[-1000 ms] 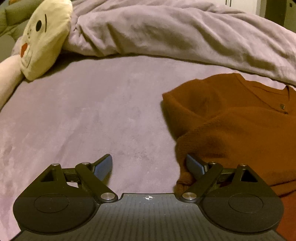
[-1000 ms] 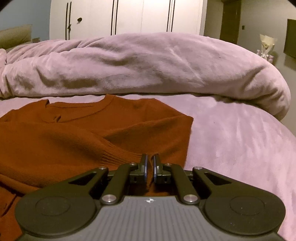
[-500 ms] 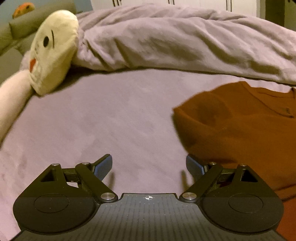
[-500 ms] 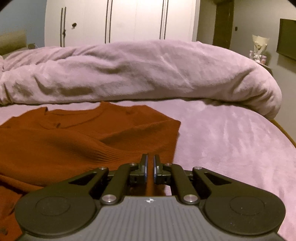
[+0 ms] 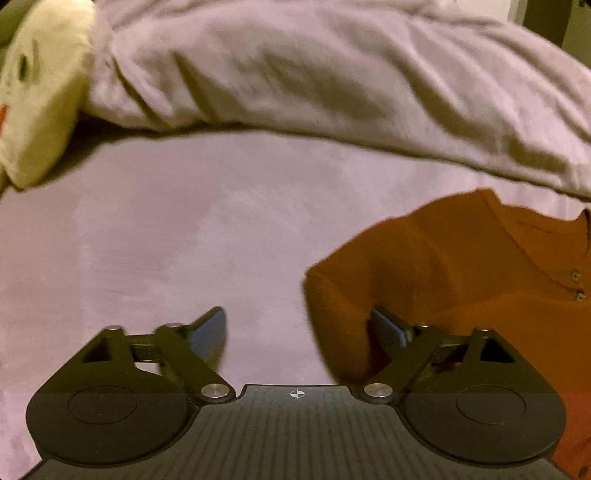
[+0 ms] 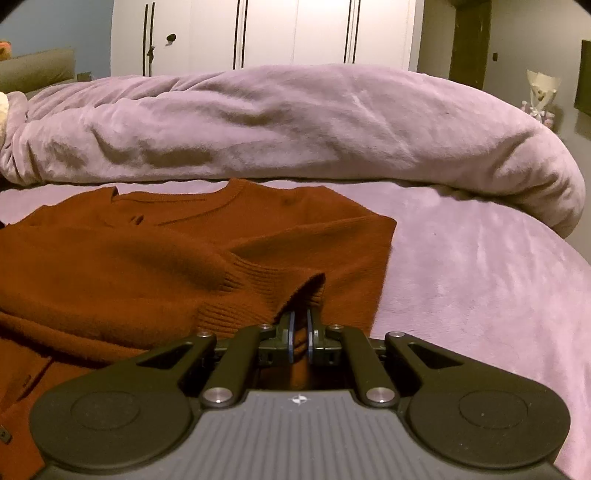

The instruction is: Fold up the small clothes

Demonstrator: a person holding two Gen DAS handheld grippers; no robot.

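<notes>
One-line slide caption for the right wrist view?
Right gripper shut on the rust sweater, its ribbed edge pinched, lilac bed beneath.

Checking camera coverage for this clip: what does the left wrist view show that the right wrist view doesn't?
Left wrist only: the plush toy beside the duvet, and the open left gripper, one finger over the sweater's edge, the other over bare sheet. Right wrist only: the wardrobe, and the right gripper shut on a ribbed sweater edge. Both: the rust sweater lying on the purple sheet and the bunched duvet behind.
</notes>
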